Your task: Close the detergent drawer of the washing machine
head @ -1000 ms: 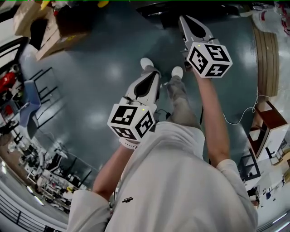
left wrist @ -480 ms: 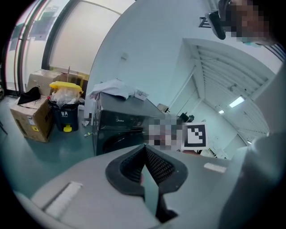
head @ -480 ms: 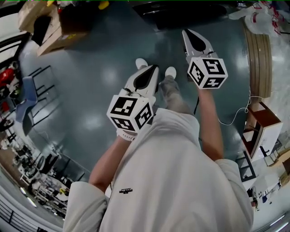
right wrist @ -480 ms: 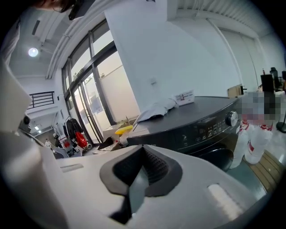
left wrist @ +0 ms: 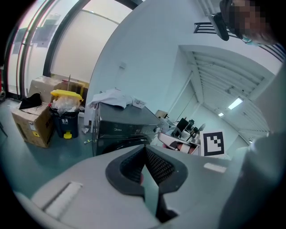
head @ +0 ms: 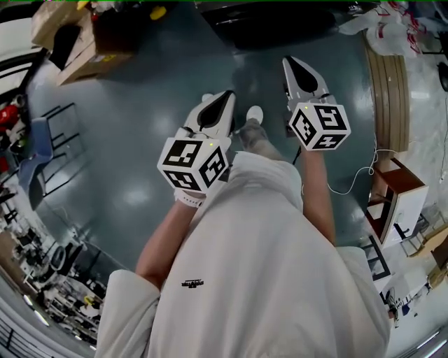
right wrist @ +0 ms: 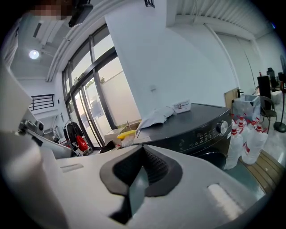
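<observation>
Left gripper (left wrist: 144, 148), right gripper (right wrist: 143, 150): jaws clenched on nothing, aimed forward, probably just carried during approach. Dark grey front-loading washing machine (right wrist: 199, 120) well beyond both jaw tips, out of reach; detergent drawer not discernible.

Washing machine (right wrist: 196, 129): a dark, front-loading cabinet standing upright on the floor (head: 161, 105), seen at the top edge of the head view (head: 280, 21) and ahead in the left gripper view (left wrist: 118, 127). A control band (right wrist: 201, 130) runs across the upper front, with a round knob (right wrist: 220, 127) at its right end. Below it is the rim of the circular door (right wrist: 213, 159). The detergent drawer cannot be made out, so whether it is open or closed is undetermined.
</observation>
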Demonstrator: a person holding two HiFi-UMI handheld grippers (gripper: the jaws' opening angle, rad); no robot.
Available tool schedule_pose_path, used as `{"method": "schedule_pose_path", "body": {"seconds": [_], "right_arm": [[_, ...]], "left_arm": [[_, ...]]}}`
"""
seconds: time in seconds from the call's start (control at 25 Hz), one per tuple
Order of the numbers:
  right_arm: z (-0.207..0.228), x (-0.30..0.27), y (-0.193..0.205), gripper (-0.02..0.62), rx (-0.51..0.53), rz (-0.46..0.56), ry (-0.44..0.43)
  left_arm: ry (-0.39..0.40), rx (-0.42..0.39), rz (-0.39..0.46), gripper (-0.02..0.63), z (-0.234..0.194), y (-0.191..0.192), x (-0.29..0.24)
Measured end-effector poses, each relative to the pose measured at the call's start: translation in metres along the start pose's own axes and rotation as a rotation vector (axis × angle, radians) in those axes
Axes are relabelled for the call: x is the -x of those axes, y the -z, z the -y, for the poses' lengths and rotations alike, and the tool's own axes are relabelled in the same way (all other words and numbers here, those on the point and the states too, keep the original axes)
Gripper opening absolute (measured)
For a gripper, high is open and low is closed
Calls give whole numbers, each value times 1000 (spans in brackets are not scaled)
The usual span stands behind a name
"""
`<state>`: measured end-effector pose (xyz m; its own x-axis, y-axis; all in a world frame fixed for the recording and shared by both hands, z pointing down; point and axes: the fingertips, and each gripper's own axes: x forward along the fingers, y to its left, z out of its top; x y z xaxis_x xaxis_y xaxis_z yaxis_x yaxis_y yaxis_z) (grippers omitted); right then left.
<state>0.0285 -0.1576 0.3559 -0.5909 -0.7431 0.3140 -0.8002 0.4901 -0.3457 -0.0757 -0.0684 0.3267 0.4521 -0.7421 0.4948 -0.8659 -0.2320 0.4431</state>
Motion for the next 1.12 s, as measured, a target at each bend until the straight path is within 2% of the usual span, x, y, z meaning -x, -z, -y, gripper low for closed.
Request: {"method": "schedule_pose_path", "body": {"seconds": [0.52, 0.76, 1.12], "right_arm": [[-6, 50, -26, 2, 80, 18, 4], [-11, 71, -48, 2, 161, 71, 21], [-1, 114, -72, 2, 174, 126, 81]], "left_arm": [[4, -14, 95, 15, 6, -31, 19], [16, -46, 118, 15, 12, -44, 20], [31, -110, 155, 15, 26, -54, 21]]}}
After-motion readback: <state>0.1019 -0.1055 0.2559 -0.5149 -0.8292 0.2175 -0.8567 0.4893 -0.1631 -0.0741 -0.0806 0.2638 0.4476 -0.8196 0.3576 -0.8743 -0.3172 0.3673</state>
